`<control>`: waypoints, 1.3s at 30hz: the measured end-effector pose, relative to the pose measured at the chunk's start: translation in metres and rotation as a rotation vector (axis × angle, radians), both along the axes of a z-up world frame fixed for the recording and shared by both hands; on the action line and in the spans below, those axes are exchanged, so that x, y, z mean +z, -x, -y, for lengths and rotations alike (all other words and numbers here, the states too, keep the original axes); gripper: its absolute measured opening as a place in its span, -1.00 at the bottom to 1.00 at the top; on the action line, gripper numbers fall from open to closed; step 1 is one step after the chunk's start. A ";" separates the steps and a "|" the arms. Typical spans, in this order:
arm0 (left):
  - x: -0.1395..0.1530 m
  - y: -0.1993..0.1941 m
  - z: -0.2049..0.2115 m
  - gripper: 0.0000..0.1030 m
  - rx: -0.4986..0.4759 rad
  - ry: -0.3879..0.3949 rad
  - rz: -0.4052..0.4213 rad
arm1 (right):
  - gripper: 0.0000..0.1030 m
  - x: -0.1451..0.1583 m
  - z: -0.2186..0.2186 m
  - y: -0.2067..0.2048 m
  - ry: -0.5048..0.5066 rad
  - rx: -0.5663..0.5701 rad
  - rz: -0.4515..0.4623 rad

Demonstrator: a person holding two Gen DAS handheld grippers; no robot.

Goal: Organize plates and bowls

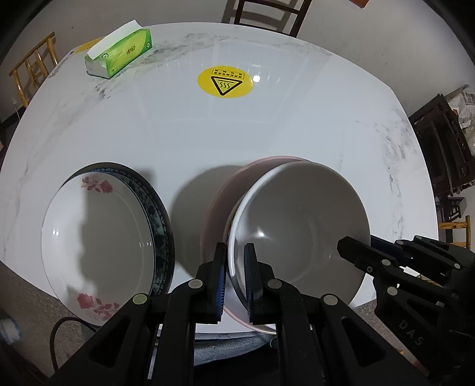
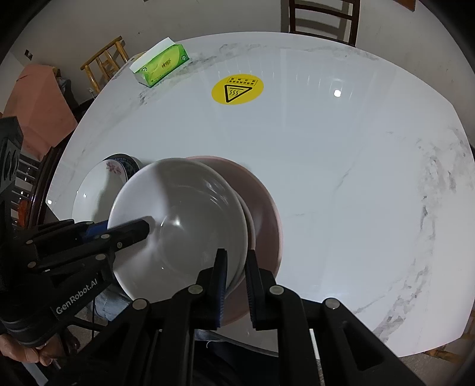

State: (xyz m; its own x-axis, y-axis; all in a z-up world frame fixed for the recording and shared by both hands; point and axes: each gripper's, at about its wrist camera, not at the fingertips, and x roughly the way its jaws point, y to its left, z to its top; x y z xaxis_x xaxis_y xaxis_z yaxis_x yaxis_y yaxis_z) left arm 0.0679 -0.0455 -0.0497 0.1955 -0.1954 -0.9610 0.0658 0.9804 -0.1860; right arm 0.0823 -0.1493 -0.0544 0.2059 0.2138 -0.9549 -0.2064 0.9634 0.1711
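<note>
A white bowl (image 1: 299, 225) sits nested in a pink bowl (image 1: 219, 202) near the table's front edge. My left gripper (image 1: 236, 264) is shut on their left rims. My right gripper (image 2: 236, 267) is shut on their right rims; it also shows in the left wrist view (image 1: 356, 252). The white bowl (image 2: 184, 219) and pink bowl (image 2: 264, 213) appear tilted and held between both grippers. To the left, a white rose-patterned plate (image 1: 101, 240) lies on a dark blue-patterned plate (image 1: 160, 225). The plates show small in the right wrist view (image 2: 95, 184).
The round white marble table (image 1: 267, 127) carries a yellow heat-warning sticker (image 1: 225, 80) in the middle and a green tissue box (image 1: 121, 55) at the far left. Wooden chairs stand behind the table (image 1: 267, 14) and at the left (image 1: 32, 65). Dark furniture (image 1: 442, 139) stands right.
</note>
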 end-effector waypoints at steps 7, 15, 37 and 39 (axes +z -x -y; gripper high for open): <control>-0.001 -0.001 -0.002 -0.83 -0.004 0.013 0.006 | -0.71 -0.003 0.000 0.000 0.008 -0.004 0.007; -0.001 -0.003 -0.005 -0.83 0.004 0.033 0.011 | -0.71 -0.004 0.001 -0.001 -0.004 -0.014 0.008; 0.011 0.011 -0.046 -0.49 0.115 0.174 0.062 | -0.47 0.024 0.016 0.007 -0.066 -0.079 0.090; 0.010 0.012 -0.050 -0.48 0.131 0.189 0.057 | -0.46 0.028 0.020 0.009 -0.083 -0.092 0.099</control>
